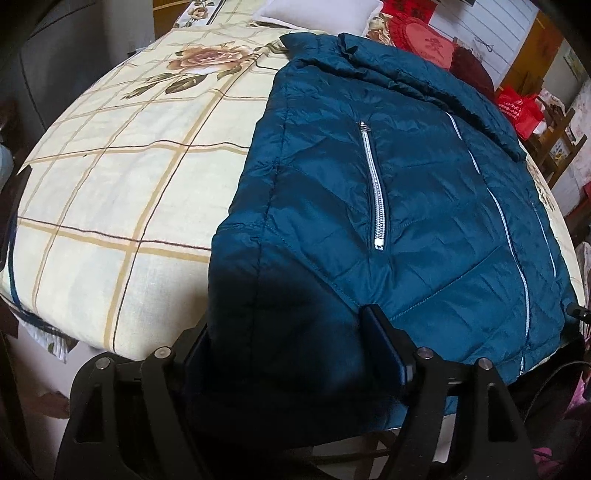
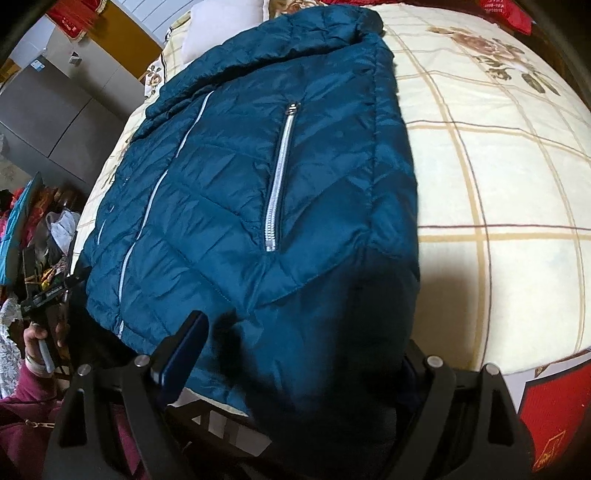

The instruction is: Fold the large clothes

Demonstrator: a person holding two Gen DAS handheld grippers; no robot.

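Note:
A teal quilted jacket lies front up on the bed, its sides folded in, with a silver pocket zip and a centre zip. Its hem hangs over the bed's near edge. My left gripper is wide open with the hem's left corner bunched between its fingers. In the right wrist view the jacket fills the middle. My right gripper is wide open around the hem's right corner, its left finger on top of the cloth and its right finger hidden behind it.
The bed has a cream checked sheet with roses. A white pillow and red cushions lie at the head. A grey cabinet and clutter stand to one side. The left hand and its gripper handle show at the bed's edge.

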